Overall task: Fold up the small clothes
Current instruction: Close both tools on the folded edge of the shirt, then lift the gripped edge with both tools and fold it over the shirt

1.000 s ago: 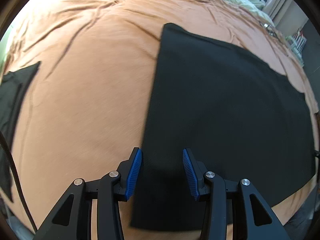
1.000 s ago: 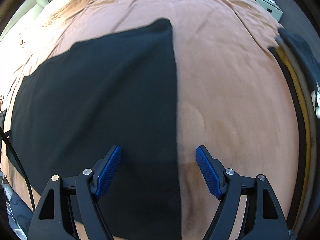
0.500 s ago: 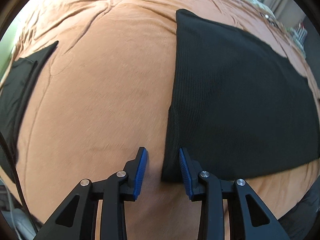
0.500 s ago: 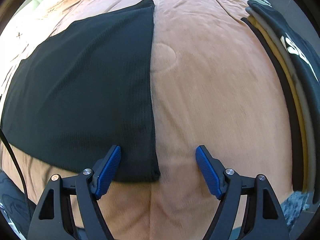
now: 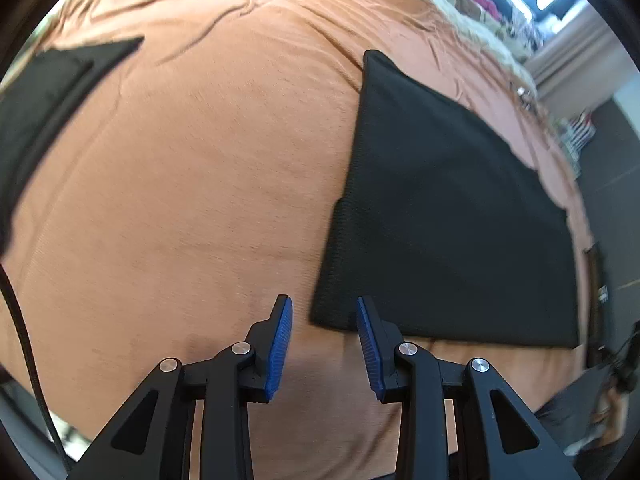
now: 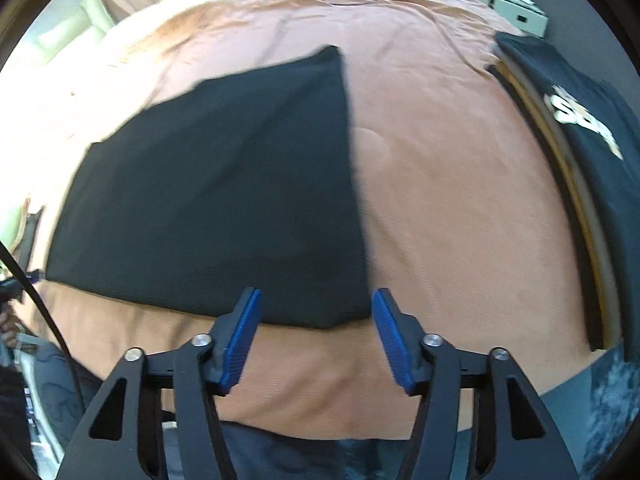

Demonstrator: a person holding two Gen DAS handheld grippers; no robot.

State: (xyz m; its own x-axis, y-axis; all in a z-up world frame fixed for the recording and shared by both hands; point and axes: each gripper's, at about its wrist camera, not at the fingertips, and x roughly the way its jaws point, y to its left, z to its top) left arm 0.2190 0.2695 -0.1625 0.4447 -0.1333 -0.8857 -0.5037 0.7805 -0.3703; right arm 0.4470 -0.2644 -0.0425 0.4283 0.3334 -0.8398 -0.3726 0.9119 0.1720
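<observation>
Fingers (image 5: 324, 336) left: parted, empty, at black garment (image 5: 448, 216) corner | fingers (image 6: 316, 332) right: wide apart, empty, straddling opposite corner

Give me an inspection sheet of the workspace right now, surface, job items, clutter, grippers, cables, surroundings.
Surface: orange bedspread, lightly wrinkled.
Job's things: folded black garment lying flat, its near corners just ahead of both grippers.
Clutter: stack of folded clothes at right; another dark garment at left.
Grippers: left gripper open, holding nothing; right gripper open, holding nothing.
Cables: black cable along the left edge.
Surroundings: shelving beyond the bed, blurred.
</observation>
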